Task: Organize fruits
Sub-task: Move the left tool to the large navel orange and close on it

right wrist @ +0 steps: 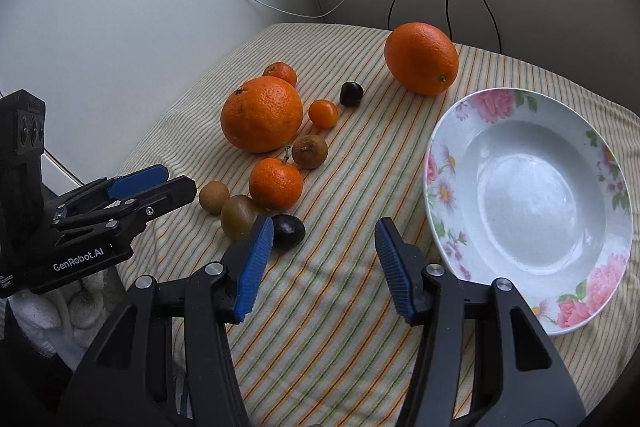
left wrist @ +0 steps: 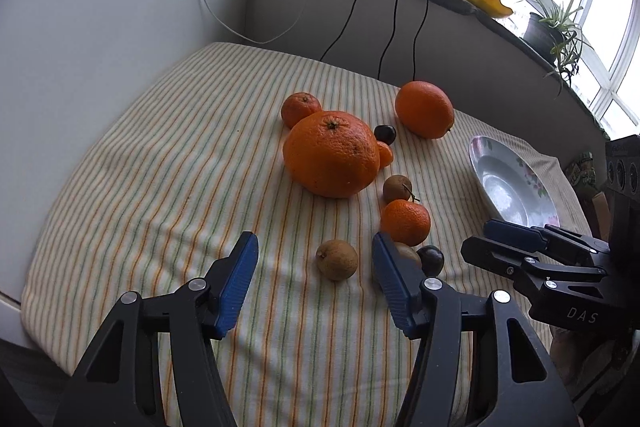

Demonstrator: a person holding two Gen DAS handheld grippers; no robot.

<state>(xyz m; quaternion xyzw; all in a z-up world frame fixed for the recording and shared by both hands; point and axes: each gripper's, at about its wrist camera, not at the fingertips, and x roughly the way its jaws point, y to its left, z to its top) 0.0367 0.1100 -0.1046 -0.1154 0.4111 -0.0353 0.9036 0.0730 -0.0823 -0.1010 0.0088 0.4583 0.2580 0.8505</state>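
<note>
Left gripper (left wrist: 315, 279): hovering low over the near edge of the striped cloth (left wrist: 160, 187), jaws standing wide and holding nothing.
Right gripper (right wrist: 324, 259): hanging between the fruit cluster and the plate, jaws likewise spread wide and empty.
Small brown fruit (left wrist: 337, 259): lying on the cloth just ahead of the left gripper's gap, apart from both pads; probably the nearest candidate for a pick.
Handling, small brown fruit: judging it light, round and firm-skinned, likely rolling if nudged; taking hold across its widest middle is looking safest.
Large orange (left wrist: 332, 153): sitting mid-cloth; likely heavy and too broad for an easy pinch, so asking for a full-width grasp at its equator.
Second orange (right wrist: 421, 58): resting at the far side, well apart from the cluster.
Tangerine (right wrist: 276, 183): sitting close against the brown and dark fruits; softish skin, needing gentle pressure.
Dark plum (right wrist: 287, 226): lying just beside the right gripper's left pad; smooth, probably slippery.
Floral plate (right wrist: 448, 163): lying empty on the cloth, right of the fruit; presumably the destination.
Progress: nothing sitting in the plate yet.
</note>
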